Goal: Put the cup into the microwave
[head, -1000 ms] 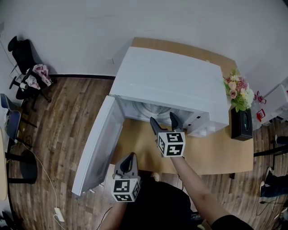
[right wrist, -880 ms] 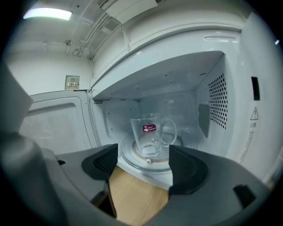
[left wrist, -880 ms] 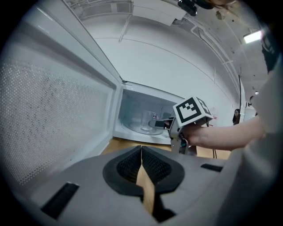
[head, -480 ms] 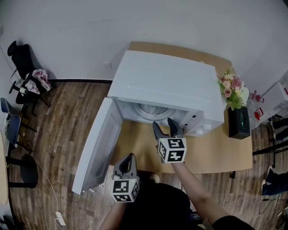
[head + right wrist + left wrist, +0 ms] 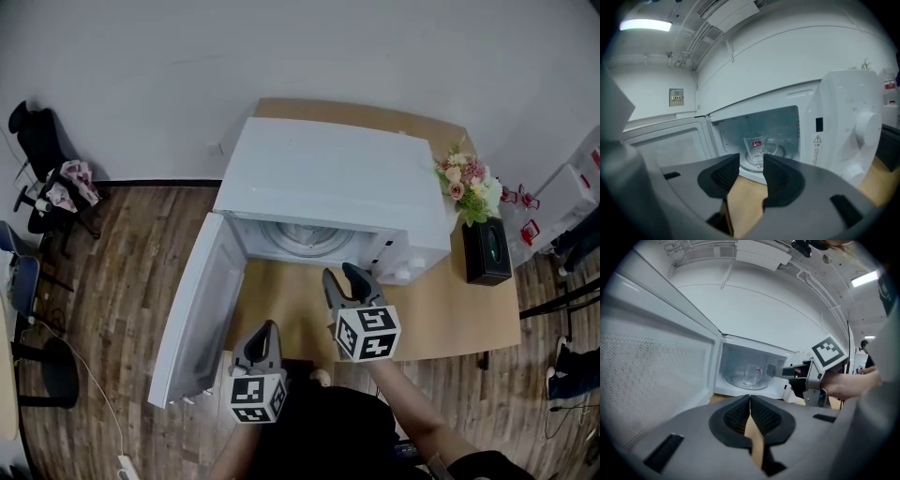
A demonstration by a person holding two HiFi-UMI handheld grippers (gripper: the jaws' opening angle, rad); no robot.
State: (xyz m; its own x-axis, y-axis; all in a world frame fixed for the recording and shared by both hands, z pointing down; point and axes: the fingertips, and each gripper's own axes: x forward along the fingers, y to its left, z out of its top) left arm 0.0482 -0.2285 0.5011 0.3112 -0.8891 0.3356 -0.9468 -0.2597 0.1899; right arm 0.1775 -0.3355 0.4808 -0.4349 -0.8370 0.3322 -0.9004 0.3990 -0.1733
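Stock as I read it from my station. Glass cup (image 5: 757,146): clear, with a handle and a small red label. It stands upright on the glass turntable (image 5: 305,239) inside the microwave (image 5: 337,173), so I judge the placing done. Microwave: white, on a wooden table (image 5: 450,323). Its door (image 5: 200,305) is swung fully out to the left, which leaves the cavity free to reach into; shutting it is the only step I can see left, if it is wanted. Right gripper (image 5: 751,160): outside the cavity mouth, aimed at the cup and well apart from it. Its jaws are closing, with a gap between the pads and nothing in that gap; it is empty, as fits a cup already set down. Left gripper (image 5: 750,398): low, close to the person's body, near the door's free edge, jaws pressed together on nothing. I take it as parked out of the way and the better placed of the two to push the door. Control knobs (image 5: 866,127): right of the cavity, nothing on them. Flower arrangement (image 5: 466,180) and black box (image 5: 487,251): at the table's right end, away from both grippers.
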